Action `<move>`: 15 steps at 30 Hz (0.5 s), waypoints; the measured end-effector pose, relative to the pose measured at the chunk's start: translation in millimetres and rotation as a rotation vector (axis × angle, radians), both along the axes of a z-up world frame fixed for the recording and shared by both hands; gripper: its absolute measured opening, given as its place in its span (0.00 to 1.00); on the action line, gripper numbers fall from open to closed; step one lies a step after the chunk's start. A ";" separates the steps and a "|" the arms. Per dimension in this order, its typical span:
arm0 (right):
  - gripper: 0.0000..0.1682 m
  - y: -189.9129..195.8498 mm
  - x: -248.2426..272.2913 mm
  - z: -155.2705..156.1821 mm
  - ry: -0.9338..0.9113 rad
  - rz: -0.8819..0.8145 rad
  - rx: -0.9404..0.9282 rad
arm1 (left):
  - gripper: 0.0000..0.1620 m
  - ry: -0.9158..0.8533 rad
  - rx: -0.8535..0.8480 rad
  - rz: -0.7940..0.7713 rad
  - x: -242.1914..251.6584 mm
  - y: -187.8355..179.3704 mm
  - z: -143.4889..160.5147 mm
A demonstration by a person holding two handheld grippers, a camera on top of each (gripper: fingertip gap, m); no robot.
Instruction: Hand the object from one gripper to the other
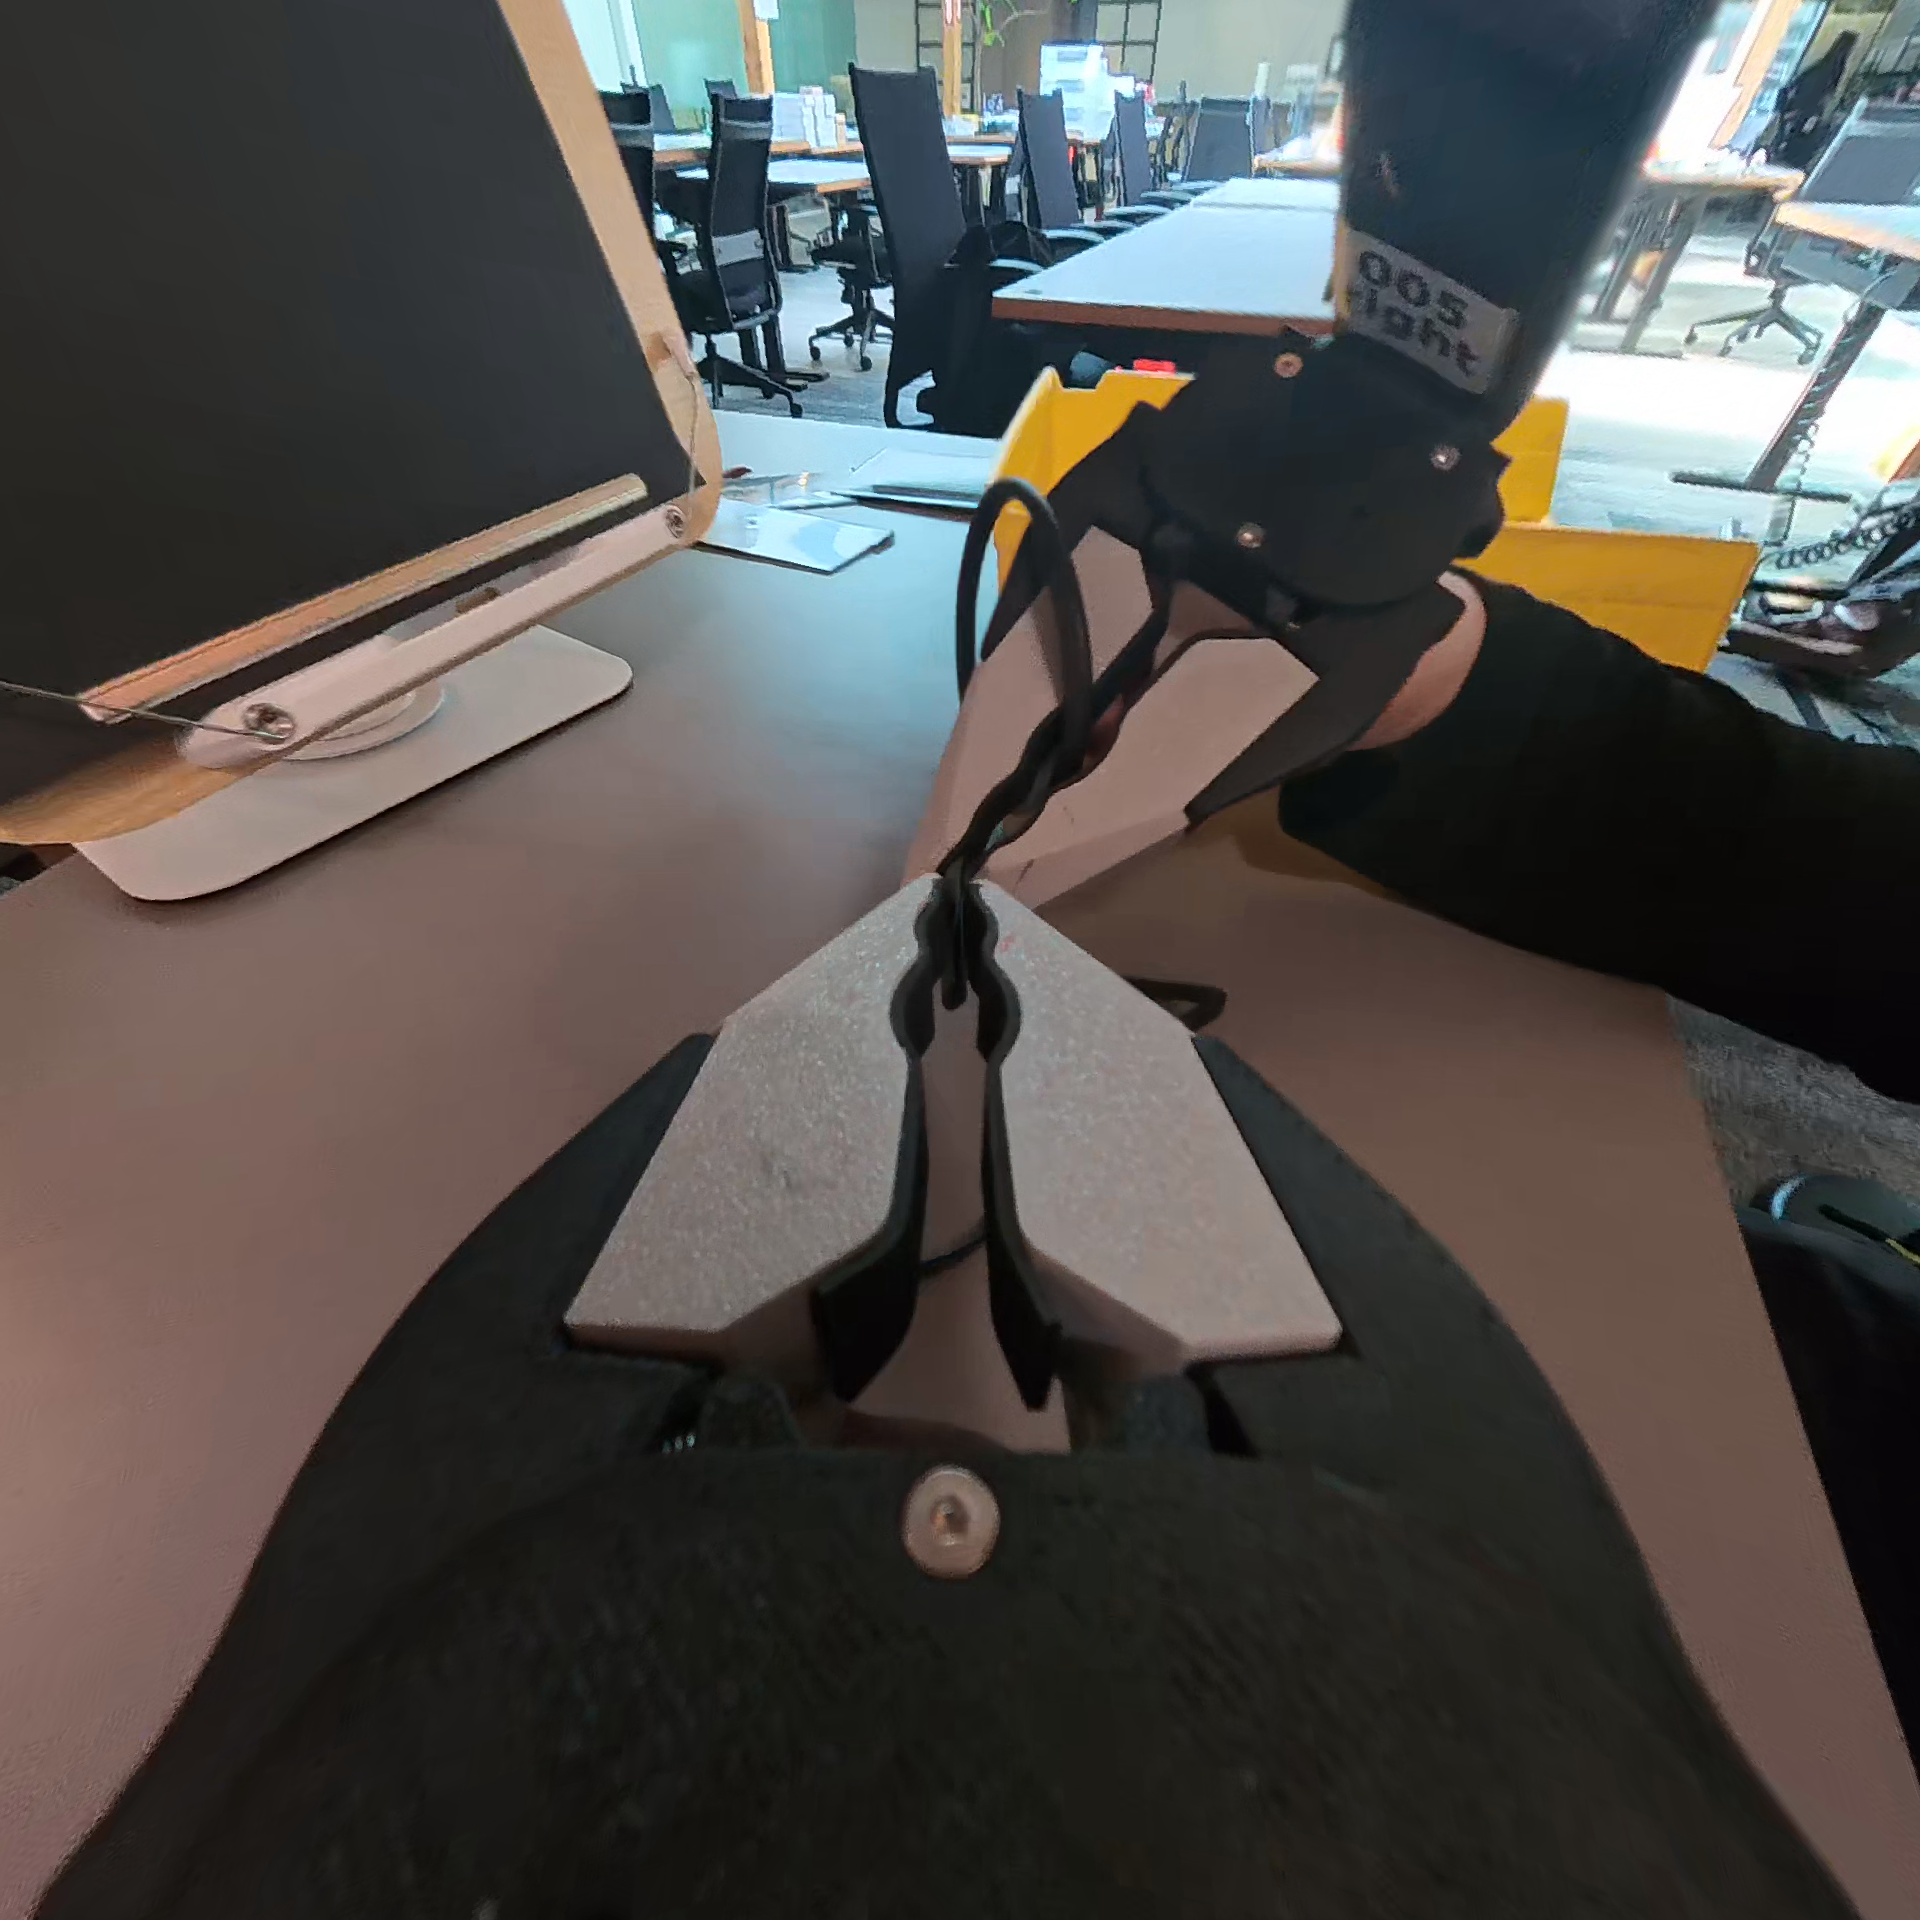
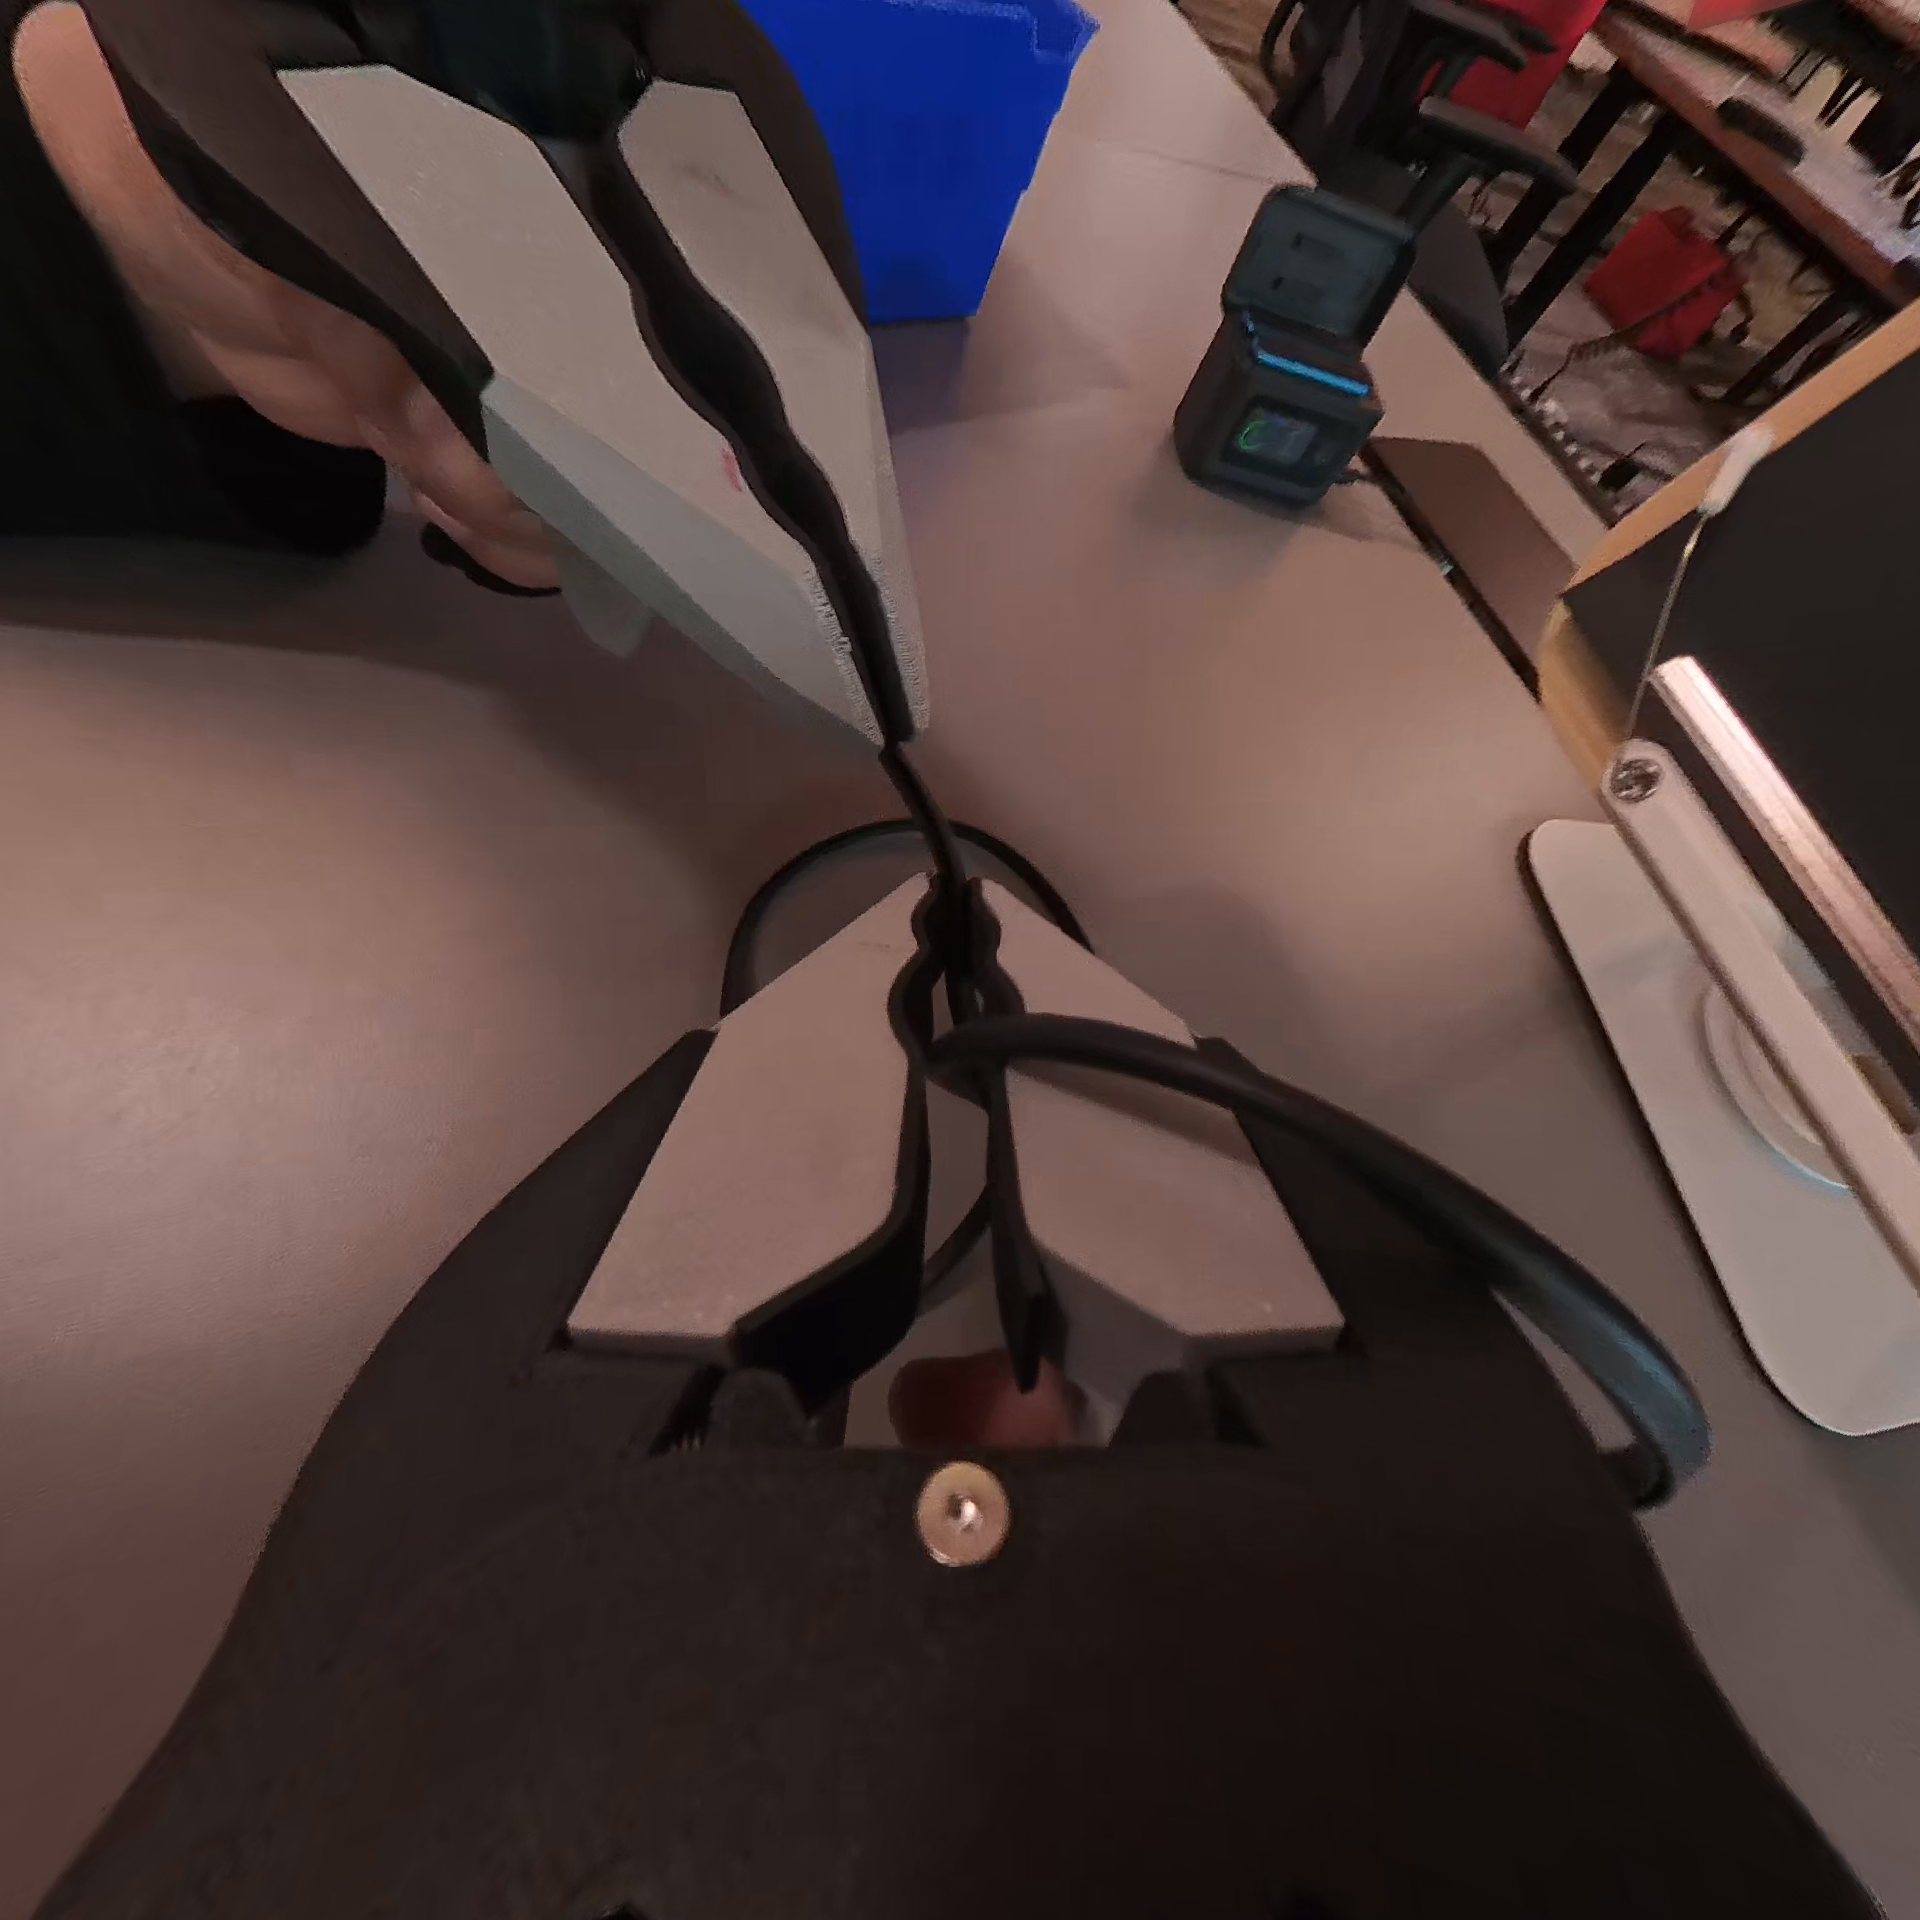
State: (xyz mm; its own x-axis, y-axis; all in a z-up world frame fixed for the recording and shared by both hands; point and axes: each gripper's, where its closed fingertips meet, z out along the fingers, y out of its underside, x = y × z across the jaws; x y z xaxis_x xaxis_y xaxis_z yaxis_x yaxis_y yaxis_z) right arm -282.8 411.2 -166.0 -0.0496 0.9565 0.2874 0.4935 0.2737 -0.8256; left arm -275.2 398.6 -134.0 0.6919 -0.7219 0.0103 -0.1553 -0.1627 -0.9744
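A yellow bin (image 1: 1621, 582) stands on the far part of the tabletop (image 1: 520, 1039) behind the right gripper, and a blue bin (image 2: 925, 156) shows behind the left gripper in the right wrist view; what either bin holds cannot be seen.

The task's thing is a thin black cable (image 1: 1023, 665), rubbery and partly looped. It hangs in the air above the tabletop, stretched between the two grippers. The left gripper (image 1: 961, 935) has its fingers pressed together on one end of the cable. The right gripper (image 2: 951, 914) also has its fingers pinching the cable near their tips, and a thicker loop (image 2: 1351, 1153) of it curves out past the right finger and round toward the gripper's body. Between the two sets of tips a short taut strand (image 2: 920, 810) runs free.

The two grippers meet nearly tip to tip. A monitor on a pale stand (image 1: 364, 748) sits to one side, a small black device (image 2: 1288, 343) stands near the far tabletop edge, and bare tabletop lies under the grippers.
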 end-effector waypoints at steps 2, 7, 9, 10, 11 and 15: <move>0.00 -1.0 -1.0 11.0 0.050 -0.001 -0.014 | 0.00 -0.050 0.004 0.020 -5.2 2.2 6.7; 0.00 19.4 6.5 29.2 0.138 -0.089 -0.060 | 0.15 0.002 -0.076 0.064 -26.8 4.5 -12.8; 0.00 27.1 10.3 27.2 0.131 -0.119 -0.079 | 0.19 0.171 -0.112 -0.013 -25.0 -7.5 -38.9; 0.00 29.0 11.5 26.4 0.127 -0.127 -0.080 | 0.19 0.243 -0.097 -0.049 -21.9 -13.4 -48.0; 0.00 29.1 12.1 26.4 0.128 -0.127 -0.089 | 0.23 0.294 -0.069 -0.064 -17.4 -15.8 -52.9; 0.00 27.2 13.3 32.5 0.157 -0.119 -0.110 | 0.34 0.408 -0.057 -0.218 17.4 -34.8 -73.1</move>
State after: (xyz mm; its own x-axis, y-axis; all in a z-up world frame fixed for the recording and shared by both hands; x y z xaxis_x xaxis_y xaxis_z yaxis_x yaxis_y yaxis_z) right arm -269.5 438.4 -133.6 0.1023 0.9790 0.1765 0.3801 0.1255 -0.9164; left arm -257.8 363.8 -207.1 0.4797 -0.8572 -0.1874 -0.5607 -0.1351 -0.8170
